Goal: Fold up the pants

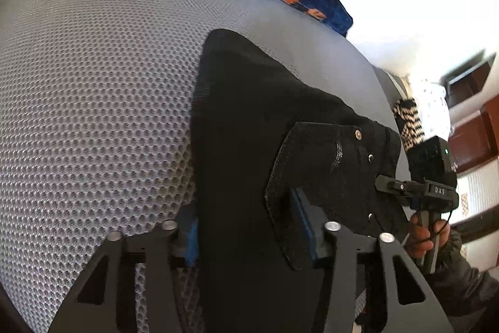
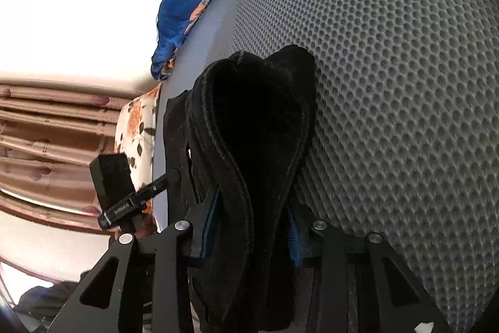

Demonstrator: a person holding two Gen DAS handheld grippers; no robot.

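Gripping pants (image 1: pixel 249 114) at near end: left gripper (image 1: pixel 252 236) and right gripper (image 2: pixel 249 236) both clamped on cloth. Long axis ran away from jaws across mat (image 1: pixel 93 83); grippers equally near.

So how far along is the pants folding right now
Partway. Done: the black denim pants look doubled into a narrow strip on the grey mesh mattress. In hand: the left gripper and right gripper each clamp a bunched end. Left: at least one more fold, then laying them flat.
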